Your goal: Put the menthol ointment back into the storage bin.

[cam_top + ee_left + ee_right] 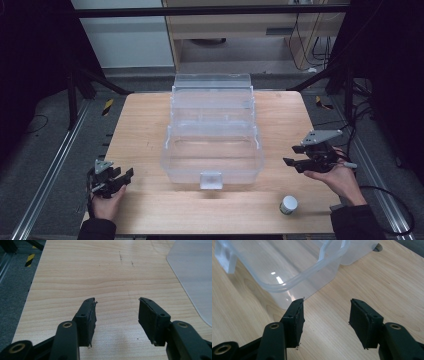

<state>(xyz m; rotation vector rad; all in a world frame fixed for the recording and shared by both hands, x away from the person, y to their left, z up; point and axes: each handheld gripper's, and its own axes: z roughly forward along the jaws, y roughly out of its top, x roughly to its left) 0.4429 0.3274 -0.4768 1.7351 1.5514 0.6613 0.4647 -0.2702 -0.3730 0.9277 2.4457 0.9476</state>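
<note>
At the near left corner of the desk (150, 210) my left gripper (125, 176) rests with its fingers (87, 320) open on nothing. Mid-desk stands the clear plastic box (212, 150), lid back, long axis left to right. At its right my right gripper (292, 156) has fingers (294, 322) apart and empty, and the small white jar (288, 204) lies just nearer than that hand, so the right is closer.

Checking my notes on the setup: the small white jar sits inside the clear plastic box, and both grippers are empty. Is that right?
Not quite. The small white jar stands on the table, outside the clear plastic box, near the right gripper, as the high view shows. Both grippers are indeed empty.
</note>
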